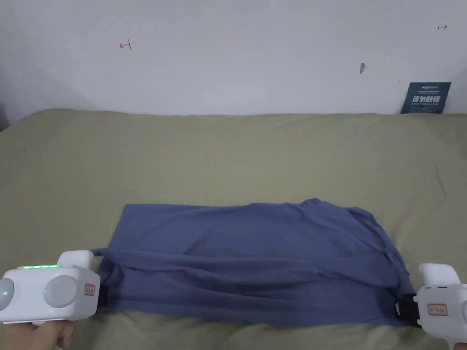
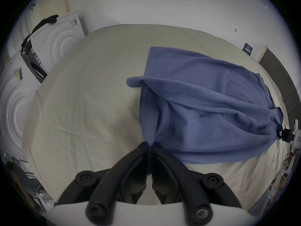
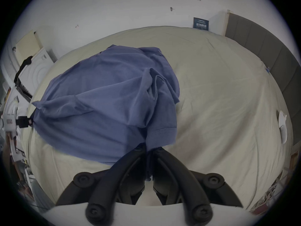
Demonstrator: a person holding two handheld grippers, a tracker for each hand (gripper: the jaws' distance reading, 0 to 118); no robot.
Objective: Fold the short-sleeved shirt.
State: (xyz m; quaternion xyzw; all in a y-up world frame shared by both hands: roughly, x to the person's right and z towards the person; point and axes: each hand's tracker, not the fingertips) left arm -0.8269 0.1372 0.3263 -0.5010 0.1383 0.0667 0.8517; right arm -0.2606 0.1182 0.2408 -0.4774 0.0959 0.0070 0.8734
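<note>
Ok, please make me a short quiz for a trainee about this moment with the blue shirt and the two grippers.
1. True or false: both grippers are shut on the shirt.
2. Which surface does the shirt lie on? A) wooden floor B) olive bed sheet C) glass table
3. Fill in: the left gripper pinches the shirt's ____ end, seen from the head view.

Key:
1. True; the right gripper also clamps cloth.
2. B
3. left
</note>
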